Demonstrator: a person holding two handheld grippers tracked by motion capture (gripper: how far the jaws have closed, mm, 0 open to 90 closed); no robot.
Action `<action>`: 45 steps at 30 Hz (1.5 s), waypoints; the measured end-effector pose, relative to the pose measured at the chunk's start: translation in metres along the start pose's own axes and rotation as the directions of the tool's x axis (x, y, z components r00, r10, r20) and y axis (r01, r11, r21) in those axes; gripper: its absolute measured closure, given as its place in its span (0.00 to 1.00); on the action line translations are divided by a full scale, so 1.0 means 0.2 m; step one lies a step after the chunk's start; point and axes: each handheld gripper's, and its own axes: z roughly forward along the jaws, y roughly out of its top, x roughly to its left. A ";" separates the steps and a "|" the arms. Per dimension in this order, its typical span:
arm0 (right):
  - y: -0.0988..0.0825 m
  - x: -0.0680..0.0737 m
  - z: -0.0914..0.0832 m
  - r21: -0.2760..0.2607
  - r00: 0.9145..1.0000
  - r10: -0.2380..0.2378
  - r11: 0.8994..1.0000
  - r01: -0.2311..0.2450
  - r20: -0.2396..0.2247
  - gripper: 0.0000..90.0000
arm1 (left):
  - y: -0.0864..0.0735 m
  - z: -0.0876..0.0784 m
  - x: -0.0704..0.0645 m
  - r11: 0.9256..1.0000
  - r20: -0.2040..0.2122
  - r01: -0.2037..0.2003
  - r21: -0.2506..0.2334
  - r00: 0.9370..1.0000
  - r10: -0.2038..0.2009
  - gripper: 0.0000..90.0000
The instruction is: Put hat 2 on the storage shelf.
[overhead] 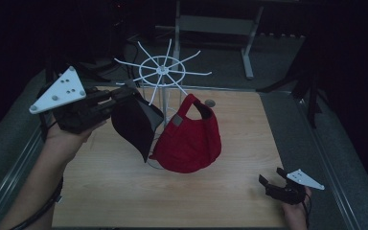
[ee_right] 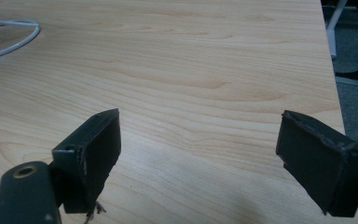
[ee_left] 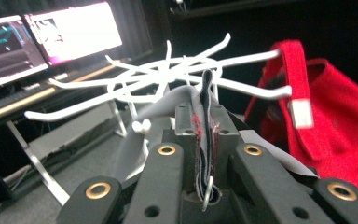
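We see two caps and one white wire rack (overhead: pixel 163 72) on one wooden table (overhead: pixel 124 191). Our left gripper (overhead: pixel 124 96), at nine o'clock from the rack's stand, has its jaws clamped tight on the strap of the black cap (overhead: pixel 132 124), which hangs just beside the rack. The red cap (overhead: pixel 191 139) hangs from a rack prong. Our right gripper (overhead: pixel 273 179), at five o'clock near the table's edge, holds nothing, jaws wide apart.

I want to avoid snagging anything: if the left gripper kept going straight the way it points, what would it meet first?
Probably the white rack's prongs: the left gripper, shut on the black cap's strap, points right at them, though depth is unclear.
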 end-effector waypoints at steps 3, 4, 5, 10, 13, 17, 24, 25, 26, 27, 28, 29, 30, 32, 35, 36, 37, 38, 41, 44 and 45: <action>0.00 0.00 0.00 -0.002 1.000 0.001 1.000 -0.001 -0.001 0.15 | -0.03 0.00 0.00 1.000 0.005 0.013 0.008 1.000 -0.013 0.95; 0.00 0.00 0.00 -0.002 1.000 0.002 1.000 -0.002 -0.002 0.15 | -0.04 0.00 0.00 1.000 0.000 0.016 0.010 1.000 -0.016 0.95; 0.00 0.00 0.00 -0.002 1.000 0.003 1.000 -0.003 -0.002 0.15 | -0.05 0.00 0.00 1.000 -0.004 0.022 0.011 1.000 -0.022 0.95; 0.00 0.00 0.00 -0.003 1.000 0.004 1.000 -0.004 -0.004 0.15 | -0.11 -0.01 0.00 0.998 -0.011 0.060 -0.001 0.998 -0.060 0.89; 0.00 0.00 0.00 -0.004 1.000 0.007 1.000 -0.007 -0.003 0.15 | -0.12 -0.03 0.00 0.997 0.001 0.074 -0.017 0.997 -0.074 0.79; 0.00 0.00 0.00 -0.005 1.000 0.005 1.000 -0.005 -0.005 0.15 | -0.15 -0.07 -0.01 0.996 -0.004 0.090 -0.021 0.996 -0.090 0.68; 0.00 0.00 0.00 -0.005 1.000 -0.002 1.000 0.002 -0.006 0.15 | -0.22 -0.14 -0.01 0.993 -0.014 0.115 -0.016 0.993 -0.116 0.68; 0.00 0.00 0.00 -0.006 1.000 -0.002 1.000 0.002 -0.006 0.15 | -0.23 -0.15 -0.01 0.993 -0.015 0.118 -0.010 0.993 -0.118 0.68; 0.00 0.00 0.00 -0.006 1.000 -0.001 1.000 0.001 -0.006 0.15 | -0.24 -0.16 -0.01 0.993 -0.013 0.119 -0.005 0.993 -0.119 0.68; 0.00 0.00 0.00 -0.006 1.000 -0.001 1.000 0.001 -0.006 0.15 | -0.25 -0.17 -0.01 0.992 -0.013 0.124 -0.005 0.992 -0.124 0.68; 0.00 0.00 0.00 -0.006 1.000 -0.002 1.000 0.001 -0.006 0.15 | -0.26 -0.18 -0.01 0.992 -0.015 0.125 -0.001 0.992 -0.125 0.68; 0.00 0.00 0.00 -0.006 1.000 -0.001 1.000 0.001 -0.006 0.15 | -0.27 -0.19 -0.01 0.991 -0.015 0.131 0.001 0.991 -0.131 0.68; 0.00 0.00 0.00 -0.006 1.000 -0.001 1.000 0.001 -0.006 0.15 | -0.28 -0.20 -0.01 0.991 -0.016 0.134 0.001 0.991 -0.134 0.68; 0.00 0.00 0.00 -0.006 1.000 -0.002 1.000 0.002 -0.006 0.15 | -0.31 -0.22 -0.01 0.990 -0.021 0.140 0.002 0.990 -0.140 0.68; 0.00 0.00 0.00 -0.006 1.000 -0.002 1.000 0.002 -0.005 0.15 | -0.34 -0.24 0.00 0.989 -0.035 0.149 0.007 0.988 -0.149 0.68; 0.00 0.00 0.00 -0.006 1.000 -0.002 1.000 0.002 -0.005 0.15 | -0.34 -0.24 0.00 0.989 -0.035 0.149 0.007 0.988 -0.149 0.68; 0.00 0.00 0.00 -0.006 1.000 -0.003 1.000 0.003 -0.005 0.15 | -0.38 -0.26 0.00 0.987 -0.042 0.162 0.011 0.986 -0.161 0.68; 0.00 0.00 0.00 -0.005 1.000 -0.004 1.000 0.004 -0.004 0.15 | -0.39 -0.26 0.00 0.986 -0.047 0.165 0.015 0.985 -0.164 0.68; 0.00 0.00 0.00 -0.003 1.000 -0.003 1.000 0.003 -0.005 0.15 | -0.45 -0.28 0.01 0.983 -0.056 0.180 0.025 0.982 -0.178 0.68; 0.00 0.00 0.00 -0.003 1.000 -0.001 1.000 0.001 -0.004 0.15 | -0.49 -0.28 0.01 0.981 -0.068 0.189 0.042 0.980 -0.186 0.68; 0.00 0.00 0.00 -0.003 1.000 -0.001 1.000 0.001 -0.004 0.15 | -0.51 -0.28 0.00 0.980 -0.069 0.194 0.045 0.979 -0.190 0.68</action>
